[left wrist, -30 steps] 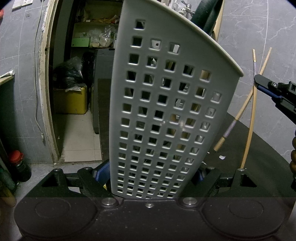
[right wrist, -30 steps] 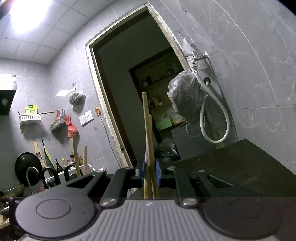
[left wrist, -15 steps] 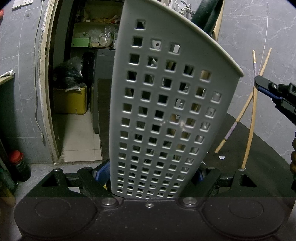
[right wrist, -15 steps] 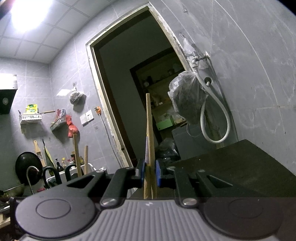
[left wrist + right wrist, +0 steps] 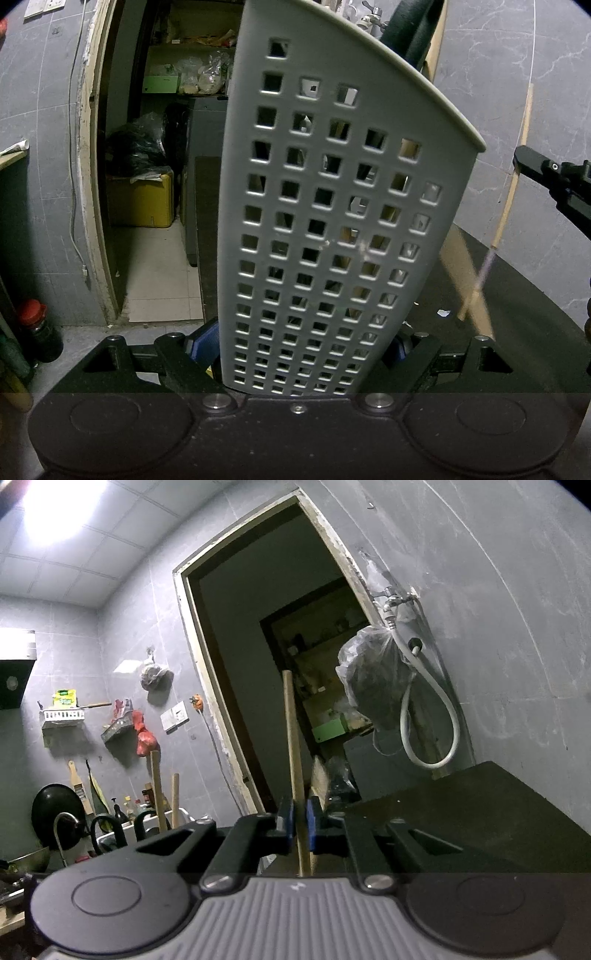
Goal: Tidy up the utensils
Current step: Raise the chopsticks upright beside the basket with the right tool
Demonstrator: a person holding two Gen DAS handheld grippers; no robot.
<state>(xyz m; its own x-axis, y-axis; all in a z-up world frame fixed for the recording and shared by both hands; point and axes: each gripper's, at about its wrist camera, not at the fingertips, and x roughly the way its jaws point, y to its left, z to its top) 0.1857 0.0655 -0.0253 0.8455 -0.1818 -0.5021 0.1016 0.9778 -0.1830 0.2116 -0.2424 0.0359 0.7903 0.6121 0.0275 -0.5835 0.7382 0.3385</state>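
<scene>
You held the holder and a chopstick.
Your left gripper [image 5: 295, 354] clamped the grey utensil holder [image 5: 332, 221]; your right gripper [image 5: 300, 827], jaws closing, pinched one upright chopstick [image 5: 293, 760], a second, seemingly loose, blurred beside the holder's rim, near the black tabletop's [image 5: 517, 295] edge.

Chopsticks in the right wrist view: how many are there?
2. One chopstick stands upright between the closing jaws of the right tool; a second chopstick, blurred, is just right of it, outside them. Others may be hidden in the grey basket.
</scene>
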